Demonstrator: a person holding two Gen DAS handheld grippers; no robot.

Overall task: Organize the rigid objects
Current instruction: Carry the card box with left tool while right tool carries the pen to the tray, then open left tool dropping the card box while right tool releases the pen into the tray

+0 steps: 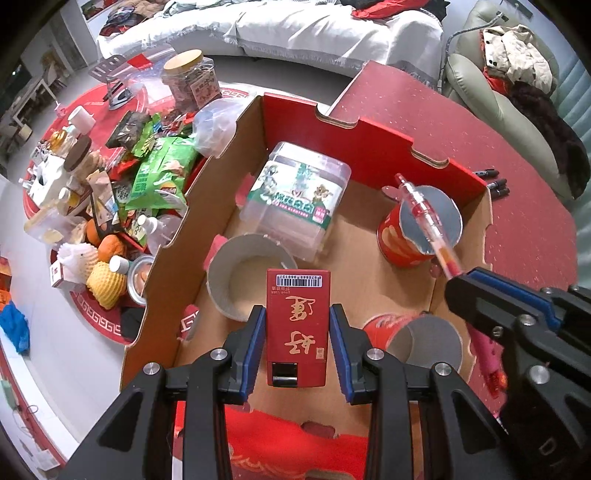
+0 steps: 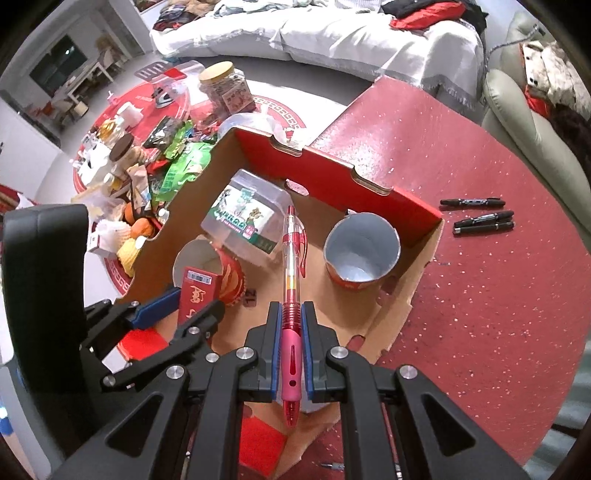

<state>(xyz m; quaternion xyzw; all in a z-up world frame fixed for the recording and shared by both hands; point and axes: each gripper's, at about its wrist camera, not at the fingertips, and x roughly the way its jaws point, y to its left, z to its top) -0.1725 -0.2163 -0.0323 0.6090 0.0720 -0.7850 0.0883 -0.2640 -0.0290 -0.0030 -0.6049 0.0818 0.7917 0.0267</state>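
My left gripper [image 1: 297, 314] is shut on a small red box [image 1: 298, 328] with gold characters and a barcode, held above the open cardboard box [image 1: 207, 192]. My right gripper [image 2: 289, 310] is shut on a red pen [image 2: 291, 266], which points forward over the cardboard box [image 2: 369, 199]. The pen [image 1: 428, 221] and right gripper [image 1: 465, 288] also show in the left wrist view. Inside the box stand a clear plastic tub [image 1: 295, 199], a red paper cup [image 1: 424, 229], a grey-lined cup [image 1: 247, 277] and a third cup [image 1: 424, 343]. The left gripper [image 2: 184, 306] shows in the right wrist view.
The box sits on a red speckled table [image 2: 480, 295]. Three black markers [image 2: 480, 218] lie on the table right of the box. Left of the box, lower down, a red round mat holds snack bags [image 1: 159, 177], jars [image 1: 192, 81] and fruit [image 1: 107, 280]. A white sofa [image 1: 295, 29] is behind.
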